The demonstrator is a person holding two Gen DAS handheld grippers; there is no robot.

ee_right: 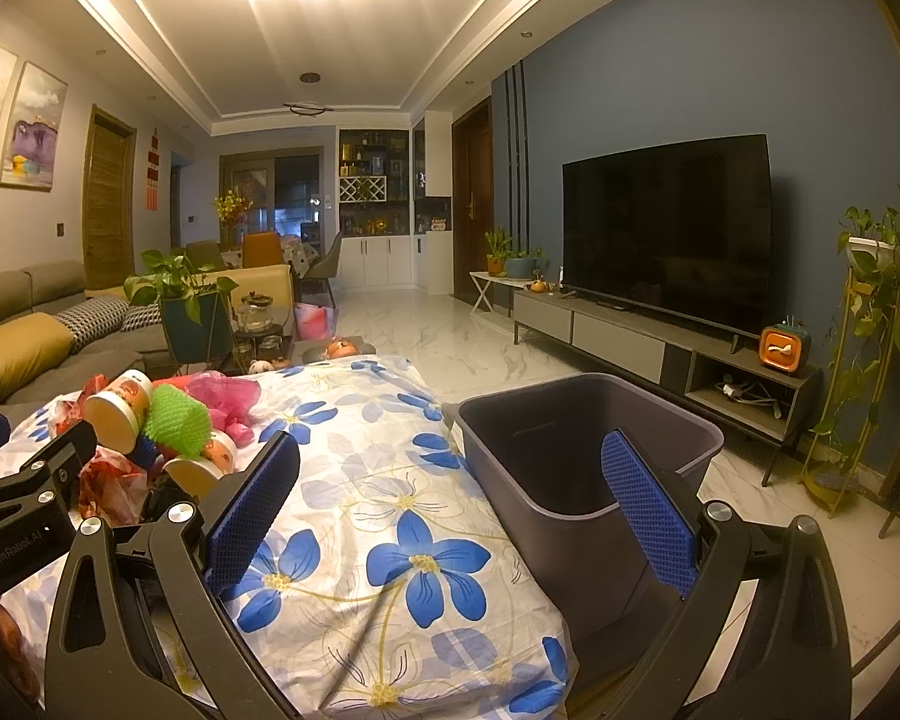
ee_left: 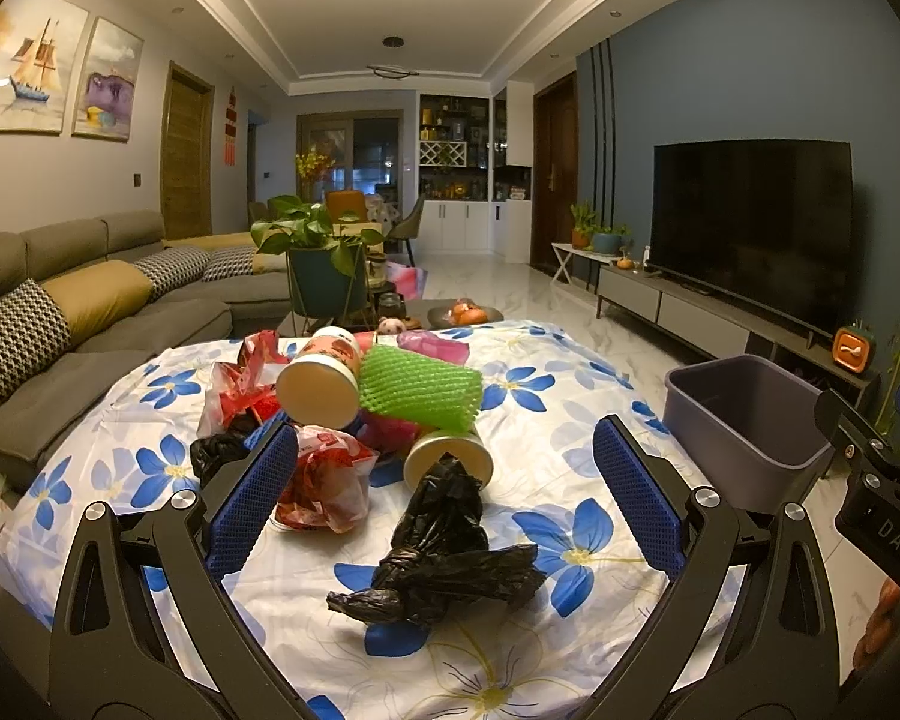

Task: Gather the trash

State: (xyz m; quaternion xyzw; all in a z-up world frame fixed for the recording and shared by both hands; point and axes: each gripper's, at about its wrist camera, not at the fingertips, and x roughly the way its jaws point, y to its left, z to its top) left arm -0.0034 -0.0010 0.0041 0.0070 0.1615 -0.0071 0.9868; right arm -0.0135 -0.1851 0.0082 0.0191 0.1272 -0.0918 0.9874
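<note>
A heap of trash lies on the floral tablecloth. Nearest me is a crumpled black plastic bag, directly between the spread fingers of my left gripper, which is open and holds nothing. Behind it lie two paper cups on their sides, a green foam net, red-and-white plastic bags and a pink bag. My right gripper is open and empty, over the table's right edge, its right finger in front of the grey bin. The bin looks empty.
A grey sofa runs along the left. A potted plant and a coffee table with fruit stand beyond the table. A TV on a low cabinet lines the right wall. Marble floor lies between.
</note>
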